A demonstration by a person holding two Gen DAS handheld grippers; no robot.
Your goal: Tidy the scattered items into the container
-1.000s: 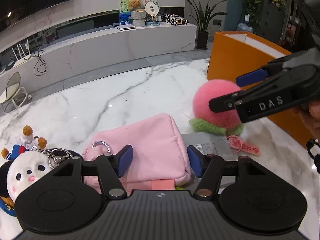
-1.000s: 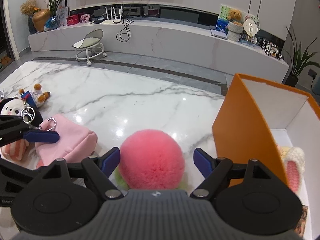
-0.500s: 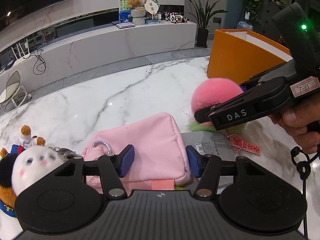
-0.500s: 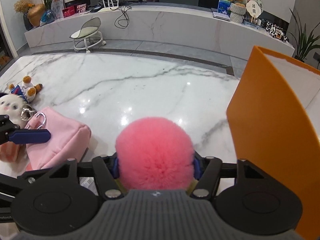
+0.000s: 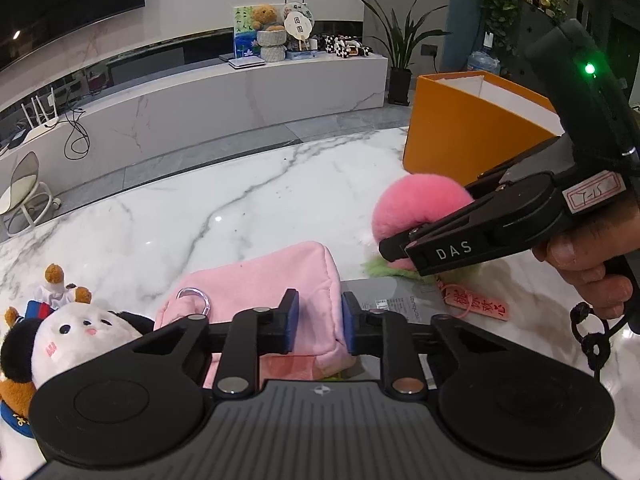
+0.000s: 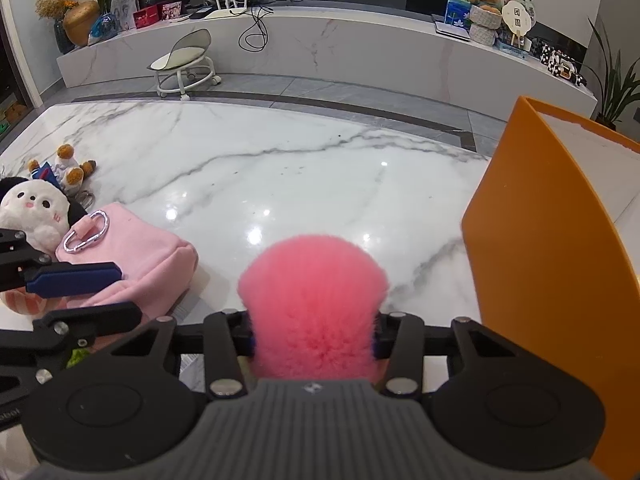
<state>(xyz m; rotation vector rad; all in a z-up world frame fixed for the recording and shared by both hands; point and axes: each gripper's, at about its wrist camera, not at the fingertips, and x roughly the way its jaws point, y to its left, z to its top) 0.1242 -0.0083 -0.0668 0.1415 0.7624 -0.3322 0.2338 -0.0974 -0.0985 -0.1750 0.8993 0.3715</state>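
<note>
My right gripper (image 6: 314, 346) is shut on a fluffy pink peach plush (image 6: 314, 292), squeezing it; in the left wrist view the plush (image 5: 416, 208) sits in that gripper (image 5: 394, 248) just left of the orange box (image 5: 472, 136). The box (image 6: 552, 248) stands close on the right, open at the top. My left gripper (image 5: 318, 322) is shut on the near end of a pink fabric pouch (image 5: 264, 284) lying on the marble table. The pouch (image 6: 132, 252) carries a silver carabiner (image 6: 86, 230).
A white panda-like plush (image 5: 76, 332) and a small bear keychain (image 5: 56, 288) lie left of the pouch. A grey card (image 5: 394, 304) and a pink tag (image 5: 476, 304) lie under the peach plush. The marble table (image 6: 280, 184) stretches ahead.
My right gripper closed on the peach plush and squeezed it. My left gripper closed on the pink pouch. The panda plush shifted slightly by the pouch.
</note>
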